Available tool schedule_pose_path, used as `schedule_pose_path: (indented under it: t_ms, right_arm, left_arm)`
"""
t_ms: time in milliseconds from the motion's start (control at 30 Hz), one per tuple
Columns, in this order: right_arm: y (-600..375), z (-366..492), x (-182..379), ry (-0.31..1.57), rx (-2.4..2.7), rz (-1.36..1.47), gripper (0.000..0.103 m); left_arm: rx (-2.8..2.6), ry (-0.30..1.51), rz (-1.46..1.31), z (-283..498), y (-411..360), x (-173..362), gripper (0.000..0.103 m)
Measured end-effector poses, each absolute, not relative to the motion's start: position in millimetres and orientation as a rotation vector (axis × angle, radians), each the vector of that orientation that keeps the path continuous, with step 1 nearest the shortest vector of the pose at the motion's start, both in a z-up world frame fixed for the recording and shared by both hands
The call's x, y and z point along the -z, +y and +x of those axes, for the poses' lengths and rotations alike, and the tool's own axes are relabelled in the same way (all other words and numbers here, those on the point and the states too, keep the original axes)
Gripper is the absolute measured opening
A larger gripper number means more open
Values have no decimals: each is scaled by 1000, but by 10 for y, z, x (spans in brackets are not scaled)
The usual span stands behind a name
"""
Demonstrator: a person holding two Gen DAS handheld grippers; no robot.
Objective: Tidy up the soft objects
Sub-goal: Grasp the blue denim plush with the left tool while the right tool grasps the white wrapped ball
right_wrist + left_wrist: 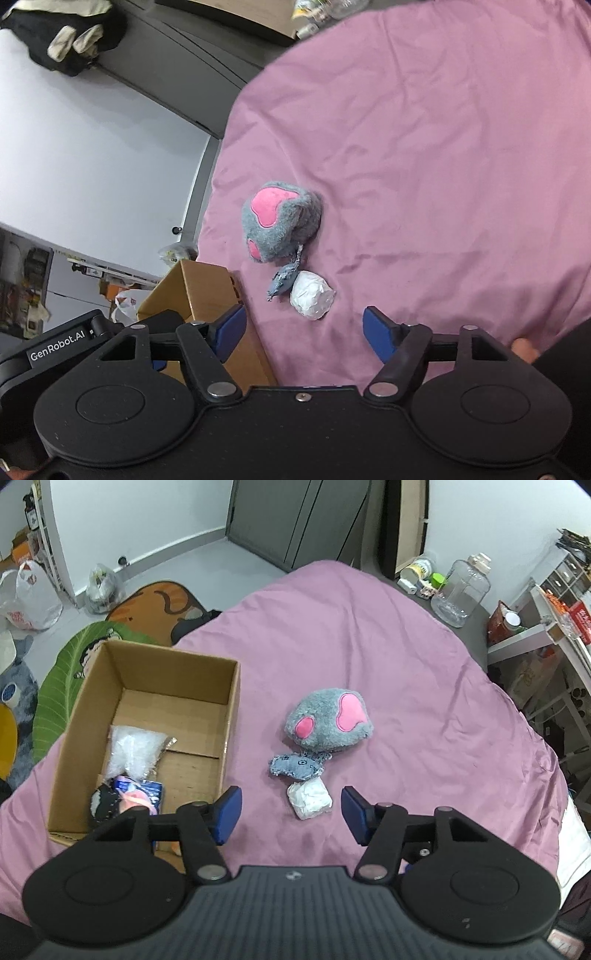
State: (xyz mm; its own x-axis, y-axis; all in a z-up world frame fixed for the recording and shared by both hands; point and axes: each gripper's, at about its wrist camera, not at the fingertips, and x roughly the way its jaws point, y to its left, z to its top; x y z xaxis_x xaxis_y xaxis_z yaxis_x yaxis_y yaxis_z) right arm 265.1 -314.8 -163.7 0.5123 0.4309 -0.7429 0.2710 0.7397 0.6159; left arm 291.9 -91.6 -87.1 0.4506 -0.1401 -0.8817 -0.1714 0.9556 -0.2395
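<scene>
On the pink bed cover point(406, 657), a grey-and-pink plush toy point(327, 720), a small blue denim toy point(295, 766) and a white wrapped bundle point(309, 798) lie touching, beside the open cardboard box point(232, 709). Left tongs point(291, 814) and right tongs point(304, 332) both stand apart, empty.

Even soft indoor light, sharp centre, fisheye-warped edges
</scene>
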Motion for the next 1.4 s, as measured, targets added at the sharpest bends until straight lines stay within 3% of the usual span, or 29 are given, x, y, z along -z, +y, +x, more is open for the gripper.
schedule_pose_path:
  t_ms: [167,933,1100,1400]
  right_arm:
    - [-3082,2821,1889,1089,-100,787,57]
    - [-2894,3358,2654,1248,-133,895,54]
    - [-2896,3398,2735,1256,-118,895,39]
    - [-2884,3404,2733,1250,-117,893,37]
  left_arm:
    - [-32,1140,-332,3070,-983,998,57]
    - [-57,1287,-317,3817,-1224,1665,55]
    - [-64,1315,-307,3908,-1235,1782,56]
    - [-67,1361,-287,3931,-1315,1995,57]
